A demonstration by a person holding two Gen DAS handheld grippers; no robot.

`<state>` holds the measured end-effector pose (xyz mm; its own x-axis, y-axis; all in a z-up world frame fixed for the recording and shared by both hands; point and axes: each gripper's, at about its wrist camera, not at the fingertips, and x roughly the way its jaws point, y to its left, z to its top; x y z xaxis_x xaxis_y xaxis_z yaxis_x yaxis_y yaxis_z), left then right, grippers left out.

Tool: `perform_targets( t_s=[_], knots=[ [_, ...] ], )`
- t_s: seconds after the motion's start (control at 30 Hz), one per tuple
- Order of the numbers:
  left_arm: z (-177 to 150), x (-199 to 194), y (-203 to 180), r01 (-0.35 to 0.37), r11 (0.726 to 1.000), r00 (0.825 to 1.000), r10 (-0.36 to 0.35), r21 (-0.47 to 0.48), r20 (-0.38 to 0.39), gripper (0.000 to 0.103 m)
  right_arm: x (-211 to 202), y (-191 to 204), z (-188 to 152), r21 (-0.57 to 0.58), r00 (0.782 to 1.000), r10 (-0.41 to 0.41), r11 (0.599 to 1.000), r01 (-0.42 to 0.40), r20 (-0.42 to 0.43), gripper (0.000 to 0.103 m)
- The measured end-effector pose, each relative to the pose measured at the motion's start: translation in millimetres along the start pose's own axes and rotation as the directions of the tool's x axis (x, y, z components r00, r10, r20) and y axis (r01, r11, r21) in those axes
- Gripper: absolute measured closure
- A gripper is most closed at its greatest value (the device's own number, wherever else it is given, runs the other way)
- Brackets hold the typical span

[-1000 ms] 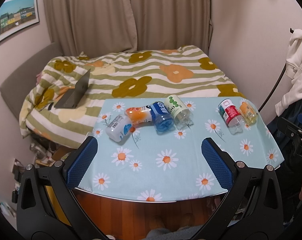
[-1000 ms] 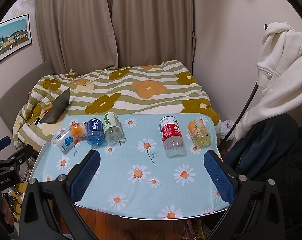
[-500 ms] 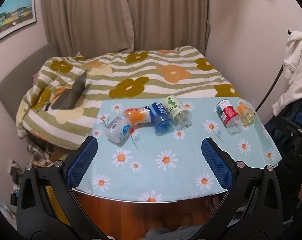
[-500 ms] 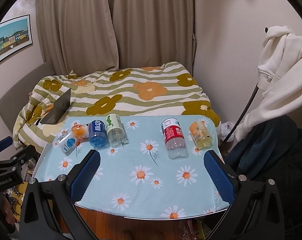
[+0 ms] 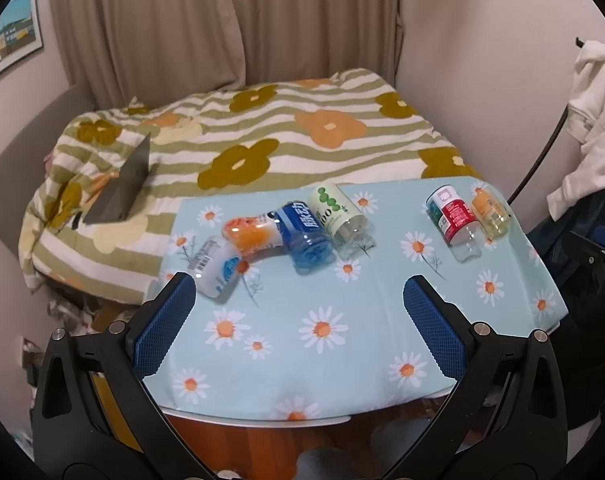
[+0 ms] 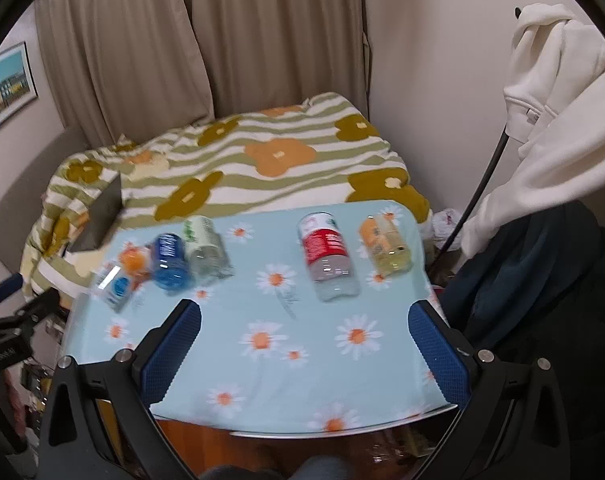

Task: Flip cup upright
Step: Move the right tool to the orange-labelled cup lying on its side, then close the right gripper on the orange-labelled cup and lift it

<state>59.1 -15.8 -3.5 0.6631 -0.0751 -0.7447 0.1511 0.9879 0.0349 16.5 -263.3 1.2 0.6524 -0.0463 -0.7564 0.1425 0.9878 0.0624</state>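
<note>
Several labelled plastic cups lie on their sides on the daisy tablecloth (image 5: 342, 344). On the left lie a white-blue cup (image 5: 214, 266), an orange cup (image 5: 250, 234), a blue cup (image 5: 304, 234) and a green-white cup (image 5: 338, 216). On the right lie a red cup (image 5: 454, 220) and a yellow cup (image 5: 490, 214). In the right wrist view the red cup (image 6: 326, 256) and yellow cup (image 6: 384, 246) lie ahead. My left gripper (image 5: 298, 300) is open and empty above the near table. My right gripper (image 6: 304, 324) is open and empty, short of the red cup.
A bed with a striped flower quilt (image 5: 286, 136) stands behind the table, with a laptop (image 5: 122, 188) on it. A white hoodie (image 6: 558, 92) hangs at the right over dark clothing. The table's front edge (image 6: 342, 432) is close below the fingers.
Both grippers have moved forward toward the table, so the cups look larger. The right wrist view has swung and is blurred. No cup has moved.
</note>
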Motion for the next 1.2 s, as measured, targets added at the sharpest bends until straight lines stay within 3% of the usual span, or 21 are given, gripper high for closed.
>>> perform_targets(
  t_s=[0.3, 0.6, 0.83, 0.97, 1.2],
  knots=[
    [3.8, 60.2, -56.5, -0.055, 0.998, 0.992, 0.05, -0.041, -0.118, 0.0, 78.1, -63.4, 33.3, -0.084, 0.998, 0.024, 0.996, -0.028, -0.056, 0.0],
    [-1.0, 129.1, -100.8, -0.056, 0.996, 0.971, 0.038, -0.072, -0.235, 0.0, 176.5, -102.7, 56.8, -0.188, 0.993, 0.011, 0.982, -0.032, -0.116, 0.001],
    [-11.4, 169.2, -116.7, -0.057, 0.995, 0.948, 0.027, -0.086, -0.319, 0.0, 232.7, -114.4, 55.7, -0.232, 0.98, 0.021, 0.97, -0.068, -0.2, 0.016],
    [-12.8, 185.2, -122.6, -0.059, 0.994, 0.938, 0.023, -0.095, -0.345, 0.0, 251.1, -118.7, 52.7, -0.243, 0.971, 0.029, 0.966, -0.088, -0.239, 0.018],
    [-11.8, 196.3, -134.0, -0.057, 0.994, 0.931, 0.02, -0.092, -0.365, 0.0, 265.9, -119.9, 47.0, -0.277, 0.96, 0.034, 0.954, -0.114, -0.279, 0.042]
  ],
)
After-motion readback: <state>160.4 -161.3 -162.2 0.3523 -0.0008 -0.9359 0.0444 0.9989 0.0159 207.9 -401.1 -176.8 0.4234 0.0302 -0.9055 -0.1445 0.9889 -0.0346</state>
